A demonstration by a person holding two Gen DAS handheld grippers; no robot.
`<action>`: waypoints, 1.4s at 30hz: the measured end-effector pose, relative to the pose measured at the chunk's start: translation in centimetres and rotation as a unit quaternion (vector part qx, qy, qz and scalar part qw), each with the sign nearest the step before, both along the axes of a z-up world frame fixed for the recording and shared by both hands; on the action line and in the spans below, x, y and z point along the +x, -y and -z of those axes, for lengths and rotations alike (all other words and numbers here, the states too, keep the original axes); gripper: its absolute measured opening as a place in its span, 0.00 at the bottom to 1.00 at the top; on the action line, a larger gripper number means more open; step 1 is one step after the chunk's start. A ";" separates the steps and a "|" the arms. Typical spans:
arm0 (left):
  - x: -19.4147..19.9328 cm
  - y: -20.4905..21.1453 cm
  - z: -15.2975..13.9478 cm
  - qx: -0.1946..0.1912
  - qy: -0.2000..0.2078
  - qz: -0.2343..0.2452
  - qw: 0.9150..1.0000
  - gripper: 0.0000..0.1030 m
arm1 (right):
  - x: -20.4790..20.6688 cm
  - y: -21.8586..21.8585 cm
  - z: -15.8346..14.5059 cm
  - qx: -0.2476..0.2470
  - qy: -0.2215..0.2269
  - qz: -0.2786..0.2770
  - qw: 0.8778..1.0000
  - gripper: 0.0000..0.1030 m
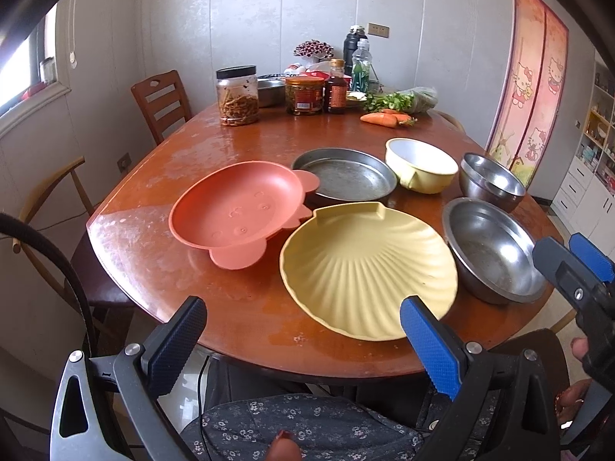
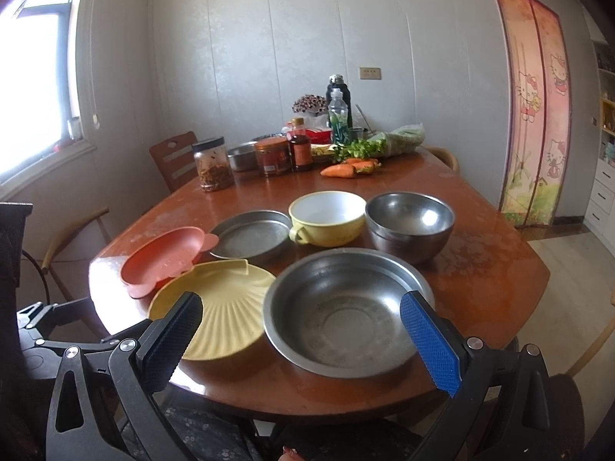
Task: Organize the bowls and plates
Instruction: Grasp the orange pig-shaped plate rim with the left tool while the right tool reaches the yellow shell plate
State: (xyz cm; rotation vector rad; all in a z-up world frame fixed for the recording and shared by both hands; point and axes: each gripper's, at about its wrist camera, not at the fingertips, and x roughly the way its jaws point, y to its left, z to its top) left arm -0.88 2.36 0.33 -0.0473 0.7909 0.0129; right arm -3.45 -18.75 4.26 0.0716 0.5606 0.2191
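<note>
On the round wooden table lie an orange bear-shaped plate, a yellow shell-shaped plate, a flat steel pan, a yellow handled bowl, a deep steel bowl and a wide steel bowl. My left gripper hangs open just off the table's near edge, in front of the shell plate. My right gripper is open too, held before the wide steel bowl, nothing between its fingers. The shell plate sits left of that bowl.
Jars, bottles, a small steel bowl, greens and carrots crowd the table's far side. Wooden chairs stand at the left. A person's floral-clad lap is below the grippers. A curtained doorway is at the right.
</note>
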 end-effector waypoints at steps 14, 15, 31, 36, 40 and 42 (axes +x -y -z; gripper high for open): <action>1.5 -11.0 0.8 -0.028 -0.003 -0.119 0.992 0.99 | 5.7 -8.9 -1.6 0.001 -0.032 -0.123 0.992 1.00; 1.9 -11.7 0.9 -0.026 -0.006 -0.127 0.992 0.99 | 6.4 -9.9 -1.5 -0.006 -0.038 -0.128 0.991 1.00; 8.4 -14.0 3.2 -0.058 -0.065 -0.096 0.992 0.98 | 17.4 -15.3 3.3 -0.011 -0.150 -0.101 0.983 0.97; 9.6 -14.3 3.9 -0.068 -0.079 -0.096 0.990 0.97 | 18.6 -16.2 4.6 -0.022 -0.157 -0.107 0.982 0.85; 9.9 -14.7 4.6 -0.094 -0.091 -0.104 0.986 0.90 | 19.3 -17.2 5.7 -0.041 -0.169 -0.115 0.978 0.62; 9.9 -14.6 4.6 -0.090 -0.087 -0.108 0.986 0.88 | 19.6 -17.5 6.2 -0.043 -0.176 -0.119 0.976 0.54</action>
